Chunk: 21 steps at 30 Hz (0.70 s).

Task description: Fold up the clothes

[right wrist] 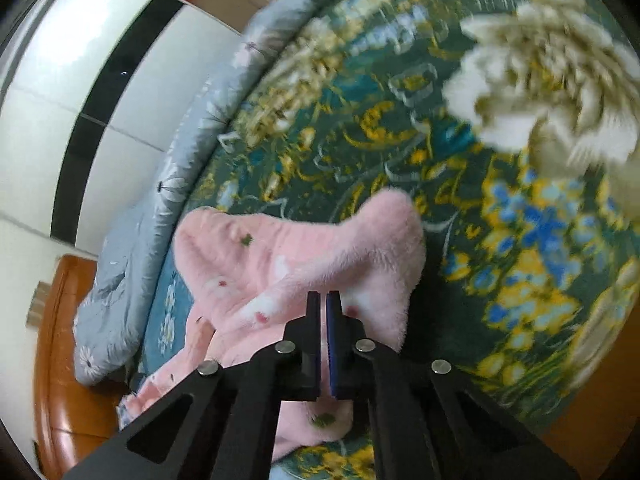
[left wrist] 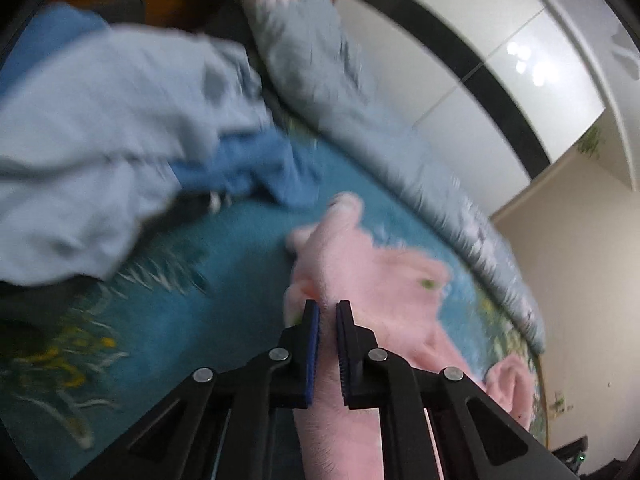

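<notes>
No brand, label or legible writing appears on any item. Both views are motion-blurred, so fabric edges and prints are hard to resolve.

Left wrist view, left to right: a pale blue garment (left wrist: 104,152) heaped over a darker blue cloth (left wrist: 248,168) — the seam between them is smeared. The left gripper (left wrist: 328,312) pinches a fold of the pink fleece garment (left wrist: 368,280), fabric filling the narrow gap between its jaws; the garment's near end is cut off by the frame. Behind lies a grey floral quilt (left wrist: 400,152), then a glossy white wardrobe (left wrist: 500,80) with a black band.

Right wrist view, left to right: the wardrobe (right wrist: 60,100), a brown wooden bed frame (right wrist: 60,360), the quilt (right wrist: 132,264). The right gripper (right wrist: 324,300) is pressed together on the pink garment's (right wrist: 288,256) fleece, which lies bunched on the teal floral bedspread (right wrist: 520,240).
</notes>
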Each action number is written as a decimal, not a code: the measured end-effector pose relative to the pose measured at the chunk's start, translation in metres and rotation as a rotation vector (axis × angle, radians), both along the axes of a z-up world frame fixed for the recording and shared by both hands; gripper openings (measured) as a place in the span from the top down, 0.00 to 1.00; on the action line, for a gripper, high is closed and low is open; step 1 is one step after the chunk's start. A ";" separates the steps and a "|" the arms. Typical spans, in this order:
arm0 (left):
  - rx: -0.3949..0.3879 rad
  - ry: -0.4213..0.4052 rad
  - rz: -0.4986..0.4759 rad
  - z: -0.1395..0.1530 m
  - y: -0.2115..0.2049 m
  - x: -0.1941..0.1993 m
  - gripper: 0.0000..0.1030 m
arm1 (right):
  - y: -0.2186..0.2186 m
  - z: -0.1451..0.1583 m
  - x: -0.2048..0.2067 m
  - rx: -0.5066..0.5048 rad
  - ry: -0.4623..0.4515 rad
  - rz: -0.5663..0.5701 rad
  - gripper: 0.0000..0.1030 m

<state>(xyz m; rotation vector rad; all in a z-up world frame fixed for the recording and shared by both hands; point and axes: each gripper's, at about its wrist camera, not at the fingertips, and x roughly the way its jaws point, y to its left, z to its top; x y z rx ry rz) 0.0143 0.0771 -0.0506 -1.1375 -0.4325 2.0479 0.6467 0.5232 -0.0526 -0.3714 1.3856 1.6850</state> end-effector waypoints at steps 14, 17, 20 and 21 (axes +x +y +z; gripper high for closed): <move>-0.045 0.047 0.017 0.003 -0.032 0.030 0.93 | 0.009 -0.004 0.016 -0.061 0.112 -0.052 0.65; -0.109 0.018 0.031 -0.005 -0.027 0.027 0.85 | 0.024 -0.013 0.014 -0.150 0.097 -0.145 0.56; -0.161 -0.033 0.062 -0.016 -0.019 0.012 0.52 | 0.034 -0.012 0.007 -0.187 0.037 -0.186 0.56; -0.170 -0.046 0.064 -0.019 -0.016 0.007 0.51 | 0.038 -0.011 0.004 -0.198 0.016 -0.195 0.56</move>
